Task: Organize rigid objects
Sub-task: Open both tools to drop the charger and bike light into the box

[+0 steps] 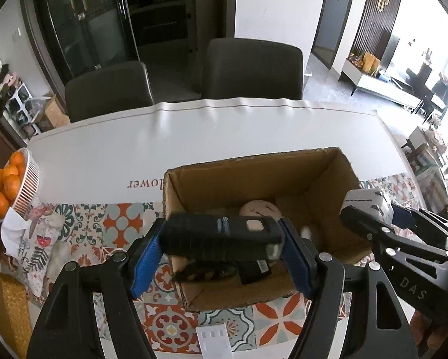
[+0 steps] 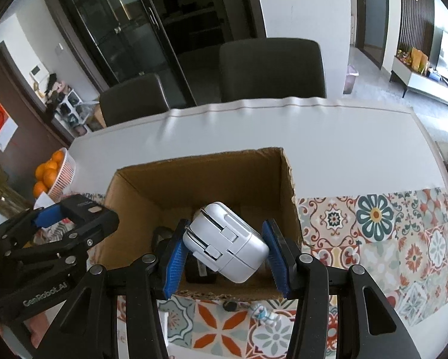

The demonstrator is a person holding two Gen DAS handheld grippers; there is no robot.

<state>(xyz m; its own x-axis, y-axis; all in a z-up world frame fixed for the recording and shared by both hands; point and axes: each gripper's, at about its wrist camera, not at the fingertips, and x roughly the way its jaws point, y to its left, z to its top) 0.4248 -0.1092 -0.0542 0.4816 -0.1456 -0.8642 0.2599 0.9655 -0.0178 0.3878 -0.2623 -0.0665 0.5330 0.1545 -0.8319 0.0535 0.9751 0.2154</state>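
A black rectangular device is clamped lengthwise between the blue pads of the left tool, and it is held over the near left part of an open cardboard box. A white travel adapter, tilted with its folded prongs turned up toward the camera, is gripped between the blue pads of the right tool and is held over the near right part of the same box. Both tools are thus closed on their loads, the left at a wider setting than the right. Inside the box, a round beige object is seen against the far side, and some dark items are lying on the bottom, though they cannot be identified. The box is set on the counter, which is covered by a white sheet at the far side and by a patterned tile-print cloth at the near side. A small figurine and a small dark object are lying on the cloth just in front of the box. A white basket of oranges is placed at the left edge of the counter, and two dark chairs are drawn up at its far side.
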